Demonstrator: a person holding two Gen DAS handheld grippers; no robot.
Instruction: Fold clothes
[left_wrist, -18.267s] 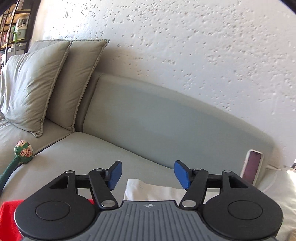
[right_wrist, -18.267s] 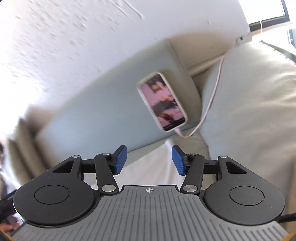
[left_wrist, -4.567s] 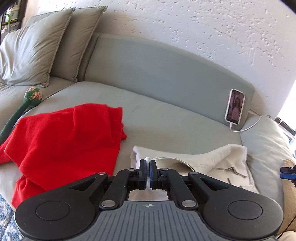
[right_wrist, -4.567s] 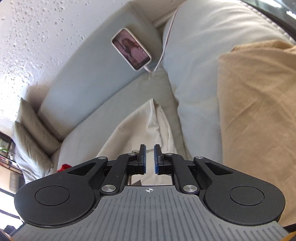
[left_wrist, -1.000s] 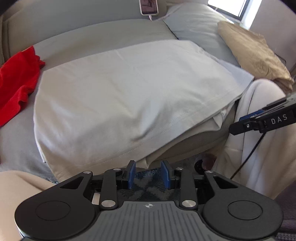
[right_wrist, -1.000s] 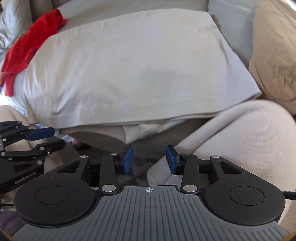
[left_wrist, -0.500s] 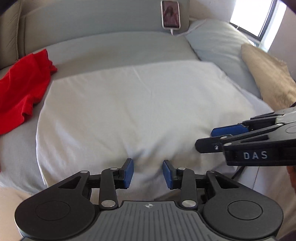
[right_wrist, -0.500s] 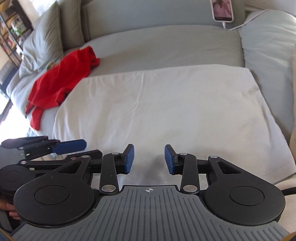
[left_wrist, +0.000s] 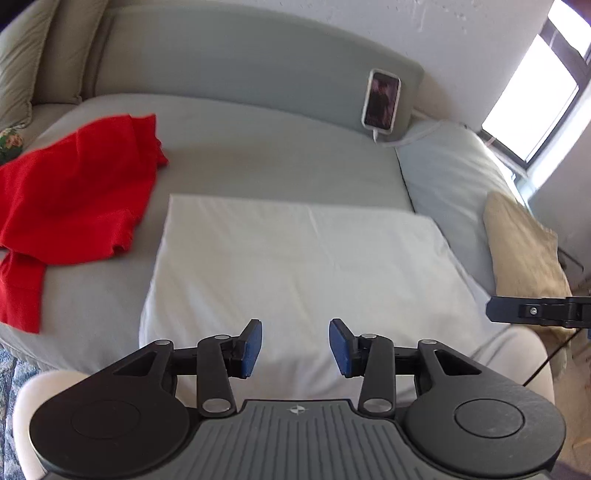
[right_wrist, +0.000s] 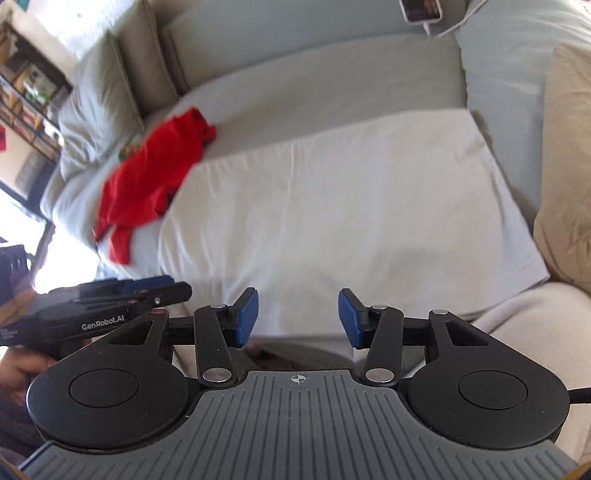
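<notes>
- White garment (left_wrist: 295, 266) lies flat as a smooth rectangle just ahead of both jaws; further folds look due
- Red garment (left_wrist: 74, 192) lies crumpled, left of them, unfolded
- Left gripper (left_wrist: 295, 349) and right gripper (right_wrist: 298, 318) gape apart, holding nothing

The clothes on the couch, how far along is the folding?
Partly done. The white garment lies flat in a neat rectangle on the couch, though more folds may follow. Nothing is in hand: the left gripper and right gripper are both open above it. The red garment is still a crumpled heap, left to fold.
</notes>
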